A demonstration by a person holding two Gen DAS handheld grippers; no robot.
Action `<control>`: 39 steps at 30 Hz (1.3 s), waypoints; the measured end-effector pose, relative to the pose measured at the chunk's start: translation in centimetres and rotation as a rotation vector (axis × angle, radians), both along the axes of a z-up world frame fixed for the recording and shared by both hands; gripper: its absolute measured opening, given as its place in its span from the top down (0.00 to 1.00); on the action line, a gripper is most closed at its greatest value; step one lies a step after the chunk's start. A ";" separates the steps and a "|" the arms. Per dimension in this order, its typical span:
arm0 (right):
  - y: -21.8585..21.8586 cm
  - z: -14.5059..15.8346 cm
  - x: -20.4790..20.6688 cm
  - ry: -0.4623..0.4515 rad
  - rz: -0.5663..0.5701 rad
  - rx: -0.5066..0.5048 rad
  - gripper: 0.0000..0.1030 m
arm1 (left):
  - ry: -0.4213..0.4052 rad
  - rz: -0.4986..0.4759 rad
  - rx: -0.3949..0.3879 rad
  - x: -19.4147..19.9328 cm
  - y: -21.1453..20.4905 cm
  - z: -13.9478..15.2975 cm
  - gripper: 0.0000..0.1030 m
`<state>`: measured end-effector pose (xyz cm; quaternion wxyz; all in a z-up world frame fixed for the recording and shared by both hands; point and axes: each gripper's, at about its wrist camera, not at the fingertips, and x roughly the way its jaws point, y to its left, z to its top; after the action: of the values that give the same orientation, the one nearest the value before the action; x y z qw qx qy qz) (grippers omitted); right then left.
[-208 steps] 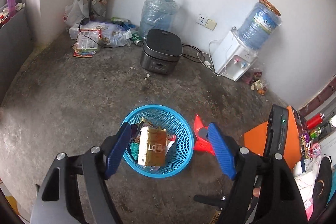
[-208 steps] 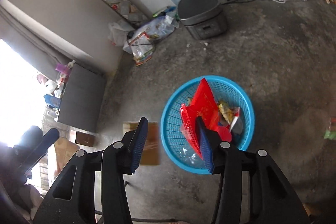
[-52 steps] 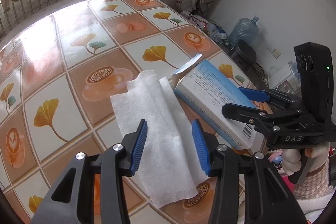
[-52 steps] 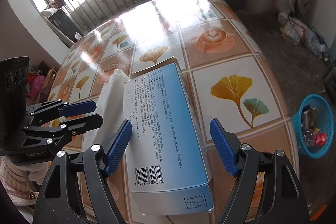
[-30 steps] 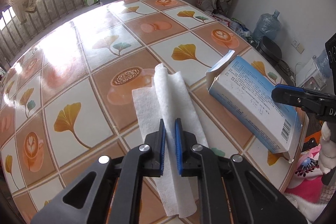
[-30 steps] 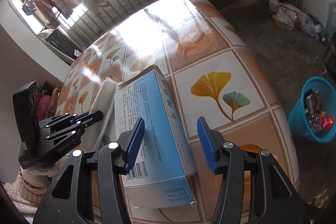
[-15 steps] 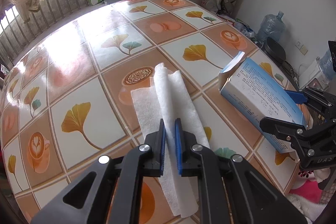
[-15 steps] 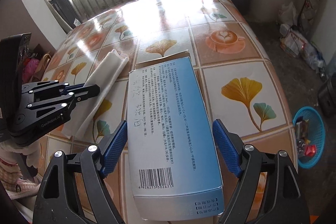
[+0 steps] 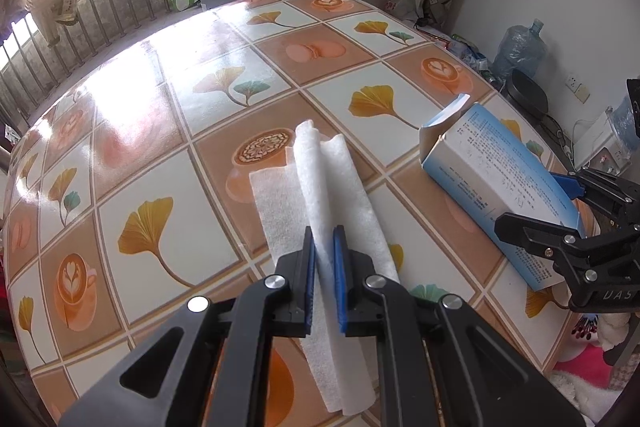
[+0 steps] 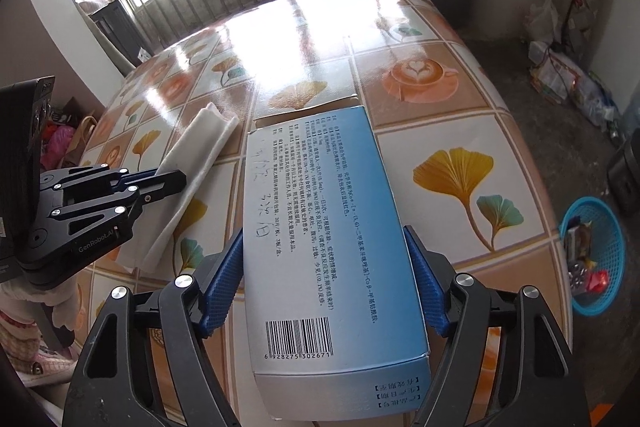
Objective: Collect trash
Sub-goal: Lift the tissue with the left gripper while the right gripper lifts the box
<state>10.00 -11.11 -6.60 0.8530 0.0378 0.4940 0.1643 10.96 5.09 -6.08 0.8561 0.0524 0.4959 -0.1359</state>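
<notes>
My left gripper (image 9: pixel 324 267) jaws clamped on white tissue (image 9: pixel 340 183) | my right gripper (image 10: pixel 326 279) jaws pressed against blue box (image 10: pixel 320 227) sides | blue basket (image 10: pixel 592 259) far right on floor

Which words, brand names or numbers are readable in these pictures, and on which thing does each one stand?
"6 928275 302671": under the barcode on the blue box, held by the right hand-held gripper.
"GenRobot.AI": on the left hand-held gripper.
"DAS": on the right hand-held gripper, left view; the rest is cut off.
Chinese print on the box: too small to read reliably.
</notes>
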 end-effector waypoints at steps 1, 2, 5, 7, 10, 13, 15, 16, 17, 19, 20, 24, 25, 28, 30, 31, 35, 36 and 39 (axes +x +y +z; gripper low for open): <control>-0.1 0.0 0.1 0.001 -0.005 0.009 0.32 | 0.000 -0.001 0.002 0.1 0.0 0.0 0.92; -0.2 0.0 0.1 0.002 -0.010 0.016 0.32 | 0.000 -0.001 0.003 0.1 0.0 0.0 0.92; -0.6 0.0 0.2 0.005 -0.021 0.037 0.32 | -0.002 -0.002 0.009 0.1 -0.1 0.0 0.92; -0.9 0.0 0.3 0.008 -0.027 0.051 0.32 | -0.005 -0.003 0.015 0.1 -0.2 -0.1 0.92; -1.4 0.0 0.5 0.012 -0.033 0.071 0.32 | -0.007 -0.004 0.020 0.1 -0.3 0.0 0.92; -1.6 0.0 0.7 0.014 -0.040 0.090 0.32 | -0.008 -0.005 0.023 0.1 -0.3 0.0 0.92; -1.8 -0.1 0.7 0.016 -0.044 0.103 0.32 | -0.010 -0.006 0.027 0.1 -0.4 -0.1 0.92; -1.9 -0.1 0.8 0.017 -0.046 0.108 0.32 | -0.010 -0.007 0.029 0.1 -0.4 -0.1 0.92; -2.0 -0.1 0.8 0.017 -0.048 0.114 0.32 | -0.011 -0.007 0.032 0.1 -0.4 -0.1 0.92; -2.0 -0.1 0.7 0.018 -0.051 0.126 0.32 | -0.013 -0.007 0.036 0.1 -0.5 -0.1 0.92; -2.1 -0.1 0.7 0.018 -0.053 0.131 0.32 | -0.014 -0.008 0.037 0.1 -0.5 -0.1 0.92; -2.5 -0.2 0.8 0.020 -0.058 0.154 0.32 | -0.015 -0.008 0.039 0.0 -0.6 -0.1 0.92; -2.6 -0.2 0.8 0.021 -0.060 0.160 0.32 | -0.017 -0.009 0.042 0.0 -0.6 0.0 0.92; -2.8 -0.1 0.8 0.021 -0.065 0.177 0.32 | -0.030 -0.016 0.056 0.0 -0.9 0.1 0.92; -2.8 -0.1 0.8 0.020 -0.069 0.184 0.32 | -0.042 -0.022 0.063 0.0 -1.0 0.3 0.92; -2.9 0.0 0.9 0.020 -0.070 0.188 0.32 | -0.046 -0.023 0.064 0.0 -1.1 0.4 0.92; -3.0 0.0 0.8 0.018 -0.077 0.208 0.32 | -0.059 -0.026 0.063 0.0 -1.3 0.8 0.92; -3.2 0.0 0.8 0.017 -0.077 0.214 0.32 | -0.062 -0.026 0.063 0.1 -1.3 0.9 0.92; -3.5 0.1 0.7 0.014 -0.081 0.224 0.32 | -0.068 -0.027 0.060 0.1 -1.4 1.0 0.92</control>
<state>10.68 -14.62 -6.50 0.8459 0.1538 0.4765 0.1836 11.11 3.65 -5.07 0.8685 0.0894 0.4697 -0.1309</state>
